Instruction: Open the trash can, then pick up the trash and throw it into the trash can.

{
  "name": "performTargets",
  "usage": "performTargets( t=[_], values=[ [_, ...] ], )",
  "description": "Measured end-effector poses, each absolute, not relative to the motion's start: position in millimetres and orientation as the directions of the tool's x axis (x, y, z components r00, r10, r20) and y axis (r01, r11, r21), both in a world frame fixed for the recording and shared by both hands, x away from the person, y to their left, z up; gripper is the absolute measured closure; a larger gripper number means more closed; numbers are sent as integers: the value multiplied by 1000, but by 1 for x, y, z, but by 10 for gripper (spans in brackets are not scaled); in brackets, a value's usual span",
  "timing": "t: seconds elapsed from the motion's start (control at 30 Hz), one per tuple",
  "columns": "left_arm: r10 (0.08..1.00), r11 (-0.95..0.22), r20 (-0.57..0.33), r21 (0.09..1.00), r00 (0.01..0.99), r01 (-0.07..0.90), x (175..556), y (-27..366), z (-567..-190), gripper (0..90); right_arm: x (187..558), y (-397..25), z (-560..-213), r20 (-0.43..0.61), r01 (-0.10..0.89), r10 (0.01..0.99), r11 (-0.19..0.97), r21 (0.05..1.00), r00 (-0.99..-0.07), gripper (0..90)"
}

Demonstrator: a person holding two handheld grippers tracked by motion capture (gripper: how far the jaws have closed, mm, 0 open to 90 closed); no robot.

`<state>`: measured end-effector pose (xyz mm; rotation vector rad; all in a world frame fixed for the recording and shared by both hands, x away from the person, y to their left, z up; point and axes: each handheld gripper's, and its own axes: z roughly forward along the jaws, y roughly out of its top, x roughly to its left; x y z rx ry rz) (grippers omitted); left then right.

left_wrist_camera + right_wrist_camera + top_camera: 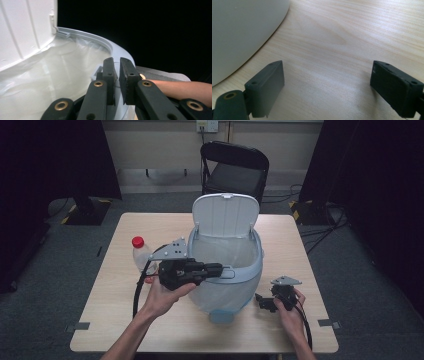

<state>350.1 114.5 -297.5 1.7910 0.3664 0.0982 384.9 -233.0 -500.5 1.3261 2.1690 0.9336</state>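
The bin (227,270) is sitting at the centre of the worktop (125,315), its white lid (226,215) standing up at twelve o'clock and a clear liner (220,251) showing inside. The left claw (220,269) is reaching in from nine o'clock and, in the left gripper view, its jaws are pinching almost closed on the near rim (113,65) of the bin, liner edge between them as far as I can tell. The right claw (260,300) is resting low on the worktop at about four o'clock of the bin, jaws spread wide and holding nothing; the right gripper view is showing bare wood (342,45) between them and the bin's rounded wall (242,32) beside. A bottle with a red cap (140,252) is standing at nine o'clock, just behind the left claw. My read: the rim or liner is being gripped to steady or adjust it. The next move likely calls for keeping that pinch firm while the free claw is coming in to help, without tipping the light bin.
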Motion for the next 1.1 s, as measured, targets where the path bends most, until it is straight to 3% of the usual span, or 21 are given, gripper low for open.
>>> performTargets(
  t=[0.13, 0.37, 0.5, 0.7, 1.1],
  values=[
    [324, -186, -130, 962, 937, 198, 349, 128, -299, 765, 385, -233, -500, -14, 603, 893, 315, 732, -450, 110],
    [383, -154, -117, 970, 916, 189, 345, 149, -303, 514, 385, -233, -500, -13, 604, 893, 315, 732, -450, 110],
    [414, -145, -110, 972, 904, 185, 342, 164, -304, 437, 385, -233, -500, -13, 604, 893, 315, 732, -450, 110],
    [468, -108, -143, 970, 872, 217, 340, 190, -318, 407, 385, -233, -500, -13, 604, 893, 315, 732, -450, 110],
    [584, -154, -190, 929, 789, 338, 344, 238, -376, 344, 385, -233, -500, -14, 604, 893, 316, 732, -450, 110]
  ],
)
